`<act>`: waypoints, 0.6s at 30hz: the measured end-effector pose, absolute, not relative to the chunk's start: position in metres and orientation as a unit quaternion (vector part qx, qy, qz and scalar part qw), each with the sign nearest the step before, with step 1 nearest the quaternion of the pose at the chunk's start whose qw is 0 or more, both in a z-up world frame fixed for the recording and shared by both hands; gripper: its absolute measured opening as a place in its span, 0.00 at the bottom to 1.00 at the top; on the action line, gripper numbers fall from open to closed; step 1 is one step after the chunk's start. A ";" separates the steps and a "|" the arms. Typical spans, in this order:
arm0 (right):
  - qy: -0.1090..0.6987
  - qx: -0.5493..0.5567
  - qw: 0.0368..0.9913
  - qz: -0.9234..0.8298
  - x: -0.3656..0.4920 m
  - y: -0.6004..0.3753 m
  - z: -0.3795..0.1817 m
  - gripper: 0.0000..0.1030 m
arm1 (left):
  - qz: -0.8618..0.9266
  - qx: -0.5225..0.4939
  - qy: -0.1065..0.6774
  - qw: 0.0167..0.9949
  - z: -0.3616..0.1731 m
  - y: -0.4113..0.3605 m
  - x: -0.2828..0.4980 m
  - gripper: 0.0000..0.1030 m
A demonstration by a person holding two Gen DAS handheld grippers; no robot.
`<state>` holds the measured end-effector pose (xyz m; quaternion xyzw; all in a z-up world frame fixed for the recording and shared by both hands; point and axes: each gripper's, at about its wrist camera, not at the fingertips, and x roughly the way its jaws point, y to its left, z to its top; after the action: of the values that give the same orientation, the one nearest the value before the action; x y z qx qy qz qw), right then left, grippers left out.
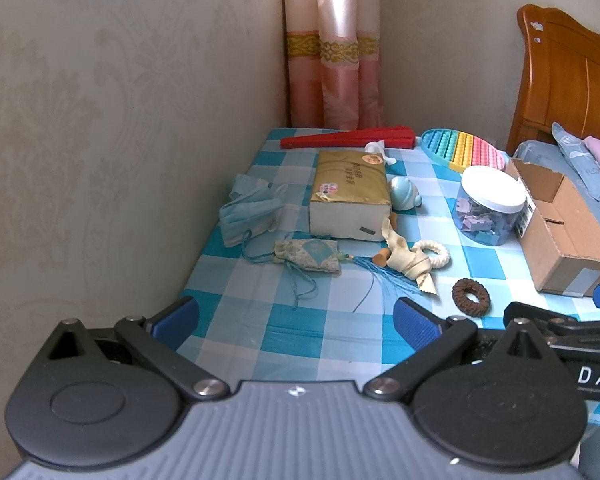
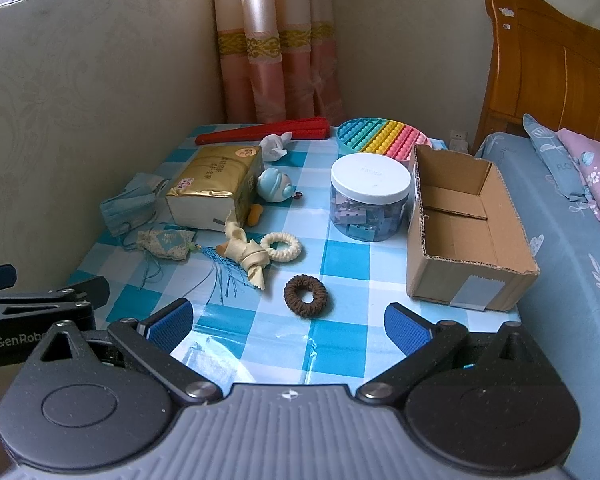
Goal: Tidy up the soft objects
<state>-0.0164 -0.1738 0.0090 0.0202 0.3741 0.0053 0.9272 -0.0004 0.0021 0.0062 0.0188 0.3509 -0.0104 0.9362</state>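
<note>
Both grippers empty, fingers spread wide: left gripper (image 1: 296, 318) and right gripper (image 2: 287, 322) hover over the near edge of the checked tablecloth (image 2: 340, 256), touching nothing. Nearest the right: brown scrunchie (image 2: 305, 295); beyond it cream scrunchie (image 2: 281, 245), sachet with tassel (image 1: 306, 255), face masks (image 1: 248, 216). Open cardboard box (image 2: 460, 232) sits right, empty. Looks like the pre-grasp step; next move likely calls for dropping onto the brown scrunchie and pinching its rim.

Home bedroom, wooden bed (image 2: 548, 72), pillow (image 2: 592, 176), curtain (image 2: 276, 40)
</note>
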 end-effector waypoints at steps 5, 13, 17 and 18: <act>0.374 0.022 0.927 0.005 -0.017 -0.173 0.009 1.00 | -0.010 0.019 0.350 0.936 0.005 0.003 -0.001 0.99; 0.374 0.026 0.927 0.008 -0.017 -0.174 0.009 1.00 | -0.009 0.018 0.349 0.937 0.005 0.003 -0.001 0.99; 0.374 0.026 0.927 0.008 -0.017 -0.174 0.010 1.00 | -0.009 0.019 0.349 0.937 0.005 0.003 -0.001 0.99; 0.374 0.026 0.927 0.008 -0.017 -0.174 0.010 1.00 | -0.009 0.019 0.349 0.937 0.005 0.003 -0.001 0.99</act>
<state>-0.0167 -0.1745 0.0095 0.0257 0.3738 0.0084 0.9271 -0.0011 0.0028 0.0053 0.0192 0.3493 -0.0095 0.9368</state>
